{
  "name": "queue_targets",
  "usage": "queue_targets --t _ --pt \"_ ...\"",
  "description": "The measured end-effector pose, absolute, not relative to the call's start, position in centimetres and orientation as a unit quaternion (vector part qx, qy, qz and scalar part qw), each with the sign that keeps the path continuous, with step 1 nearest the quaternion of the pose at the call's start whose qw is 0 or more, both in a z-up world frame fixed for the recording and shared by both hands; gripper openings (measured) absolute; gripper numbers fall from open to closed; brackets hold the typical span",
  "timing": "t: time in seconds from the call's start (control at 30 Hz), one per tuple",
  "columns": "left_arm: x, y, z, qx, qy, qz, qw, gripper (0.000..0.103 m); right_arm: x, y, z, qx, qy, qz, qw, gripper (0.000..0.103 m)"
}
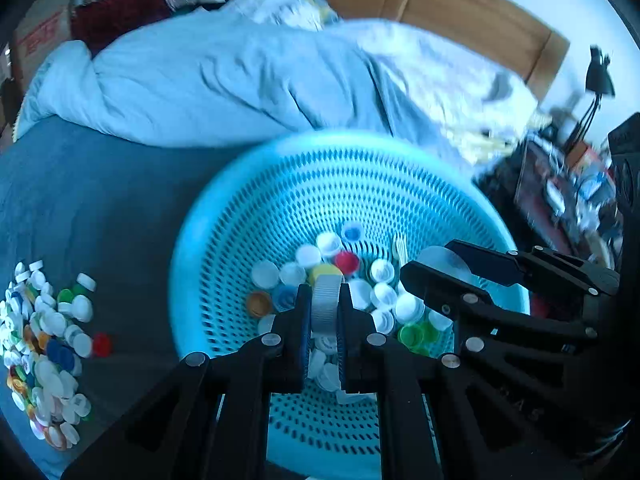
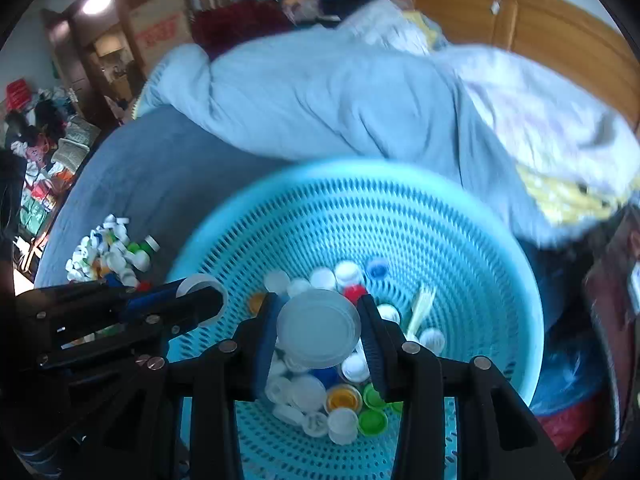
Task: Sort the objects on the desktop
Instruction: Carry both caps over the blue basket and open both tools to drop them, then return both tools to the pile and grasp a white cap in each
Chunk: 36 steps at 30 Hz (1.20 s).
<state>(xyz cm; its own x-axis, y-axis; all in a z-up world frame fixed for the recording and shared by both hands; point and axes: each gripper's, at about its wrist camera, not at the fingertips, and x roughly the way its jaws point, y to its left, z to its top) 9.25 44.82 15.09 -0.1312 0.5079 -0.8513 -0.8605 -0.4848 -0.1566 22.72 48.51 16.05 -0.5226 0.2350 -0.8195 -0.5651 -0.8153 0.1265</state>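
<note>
My left tongs [image 1: 325,300] pinch a ribbed white cap [image 1: 326,304] on edge, and my right tongs [image 2: 319,332] clamp a broad translucent lid [image 2: 319,330] across its rim; both hang over the turquoise basket [image 2: 460,216] on the bed [image 1: 100,208]. Both pieces look light, stiff plastic, smooth enough to slip, so I judge the rims the safest hold. More caps [image 1: 44,340] lie heaped on the bed beside the basket.

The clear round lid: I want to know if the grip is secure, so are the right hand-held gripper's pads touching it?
Touching. The right wrist view shows the right hand-held gripper with both pads pressed against opposite edges of the clear round lid.
</note>
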Motion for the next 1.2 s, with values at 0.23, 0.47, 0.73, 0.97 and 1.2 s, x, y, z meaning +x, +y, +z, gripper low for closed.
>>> queue_targets --t 0.23,0.47,0.73,0.97,1.2 --pt "10.8 47.3 12.9 -0.473 0.219 0.713 0.468 0.008 24.1 50.1 14.2 -0.439 0.208 0.841 0.24 0.044" --pt "9.6 46.3 13.1 -0.468 0.2 0.744 0.433 0.049 25.5 50.9 15.1 -0.421 0.194 0.84 0.283 0.065" --pt "7.7 32.9 17.4 -0.344 0.137 0.836 0.404 0.049 24.3 42.9 20.6 -0.307 0.131 0.925 0.182 0.066" --pt "2.7 9.8 10.0 -0.39 0.07 0.891 0.222 0.048 16.9 31.0 15.9 -0.343 0.109 0.933 -0.023 0.065" --pt "-4.1 1.6 4.3 -0.426 0.052 0.877 0.215 0.046 12.2 25.1 11.1 -0.401 0.086 0.909 -0.08 0.063"
